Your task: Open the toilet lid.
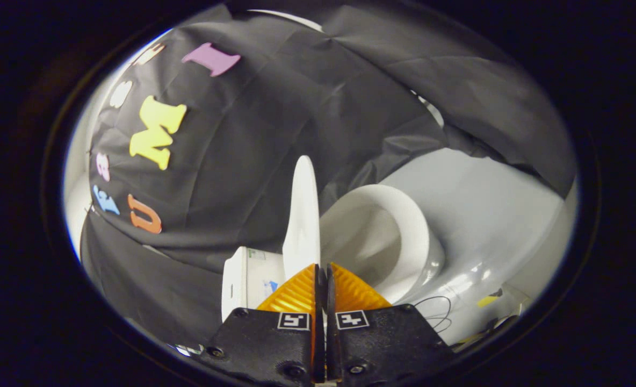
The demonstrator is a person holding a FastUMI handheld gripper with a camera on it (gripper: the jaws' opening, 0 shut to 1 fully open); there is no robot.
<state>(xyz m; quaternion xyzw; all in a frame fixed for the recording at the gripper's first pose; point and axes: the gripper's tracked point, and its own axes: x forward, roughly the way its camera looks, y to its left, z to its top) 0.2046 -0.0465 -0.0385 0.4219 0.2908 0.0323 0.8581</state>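
I had the hand-held gripper (322,269) drawn nearly closed, its two fingers almost meeting with a thin slot between them. The white plastic toilet lid (303,215) stood just ahead of the fingertips, seen edge-on as a slim upright blade. Its near edge ran down into the slot at the tips, slightly toward the left finger. I judged the fingers were pinching that edge, but the contact itself was hidden behind the tips, so I could not confirm that both pressed on it.

The lid's long axis pointed up and away from me, close to vertical. To its right lay the round white ceramic toilet bowl (398,236), its opening exposed. To its left, low and just beyond the left finger, sat a white boxy cistern (245,279).

From that layout I reckoned the lid was already most of the way open, and any remaining swing would carry it leftward, away from the bowl, toward the cistern.
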